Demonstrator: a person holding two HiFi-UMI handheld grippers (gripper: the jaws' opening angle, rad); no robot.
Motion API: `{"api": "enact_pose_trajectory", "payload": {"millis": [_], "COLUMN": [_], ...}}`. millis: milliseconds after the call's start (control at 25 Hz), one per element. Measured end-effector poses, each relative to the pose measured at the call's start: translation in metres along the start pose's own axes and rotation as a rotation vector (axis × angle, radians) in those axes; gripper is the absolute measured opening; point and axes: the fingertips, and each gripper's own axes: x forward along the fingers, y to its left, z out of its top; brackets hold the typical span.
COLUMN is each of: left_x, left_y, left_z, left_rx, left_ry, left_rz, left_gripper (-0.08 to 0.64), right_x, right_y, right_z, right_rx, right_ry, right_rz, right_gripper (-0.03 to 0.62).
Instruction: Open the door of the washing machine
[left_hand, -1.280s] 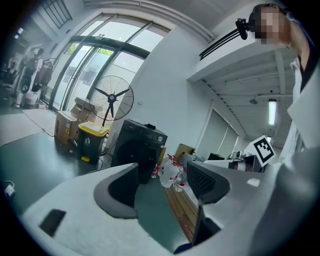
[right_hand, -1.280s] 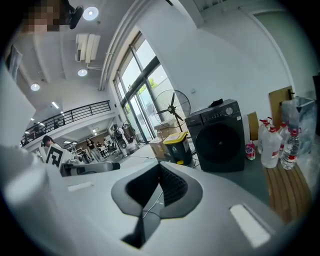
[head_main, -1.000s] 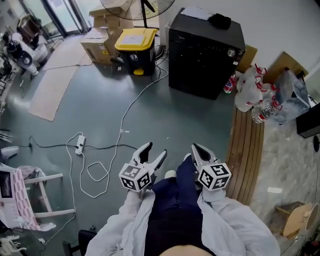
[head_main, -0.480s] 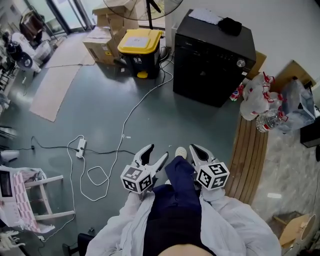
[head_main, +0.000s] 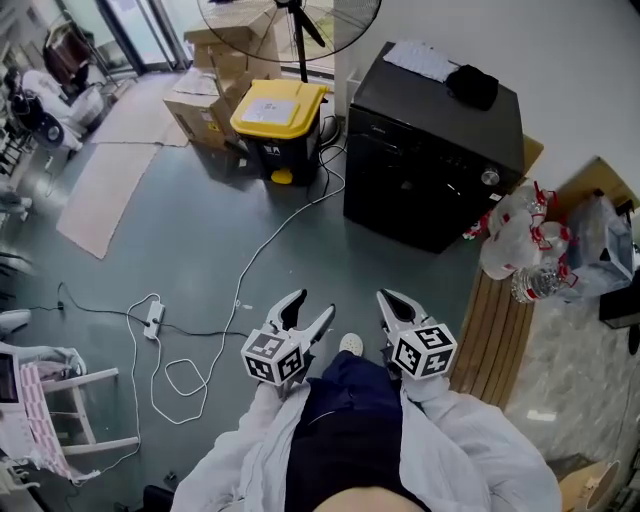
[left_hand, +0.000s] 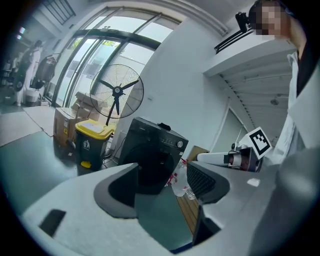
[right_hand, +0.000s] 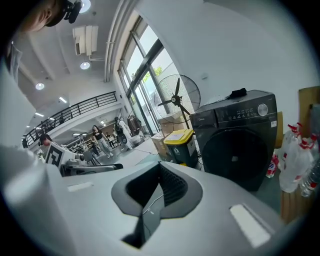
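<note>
two grippers held out front, facing a black washing machine (head_main: 430, 170) against the far wall, well apart from it across the grey floor. holds the left gripper (head_main: 308, 303) with fingers spread wide on nothing; carries the right gripper (head_main: 392, 297) with fingers closed tip to tip, likewise empty. shows the round door (right_hand: 239, 150) shut, a yellow-lidded bin (head_main: 275, 115) just beside the machine and a white cable (head_main: 270, 215) trailing over the floor between. looks to be the approach step, with no contact made. calls next for closing in past the cable, parting the right fingers if that hand is used, and finding the door's edge or handle, too dark to pick out from here.
</note>
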Motion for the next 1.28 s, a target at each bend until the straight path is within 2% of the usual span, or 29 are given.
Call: {"api": "enact_pose_trajectory", "payload": {"millis": [280,760,1040,1280], "left_x": [0.055,0.095,0.15,0.218], "left_y": [0.017,0.034,0.076,0.127], "left_z": [0.025,0.007,0.028,0.067], "left_rx": [0.033,0.014,0.003,-0.012], "left_ry": [-0.008,0.108,0.139,0.172], "left_rz": [0.004,-0.029,-0.068,-0.102], "left_gripper": [0.291,0.291,0.291,0.291], "right_x": [0.033,0.054,0.103,0.164], "right_y": [-0.048,-0.077,-0.113,-0.152], "right_z": [0.022,0.018,0.04,0.089], "right_rx": [0.007,0.056,0.081,0.084], "right_ry": [0.005,0.033,0.044,0.045], "right_rz": [-0.002,-0.033,-0.077,-0.121], "right_gripper": [0.009,0.009,0.009,0.009]}}
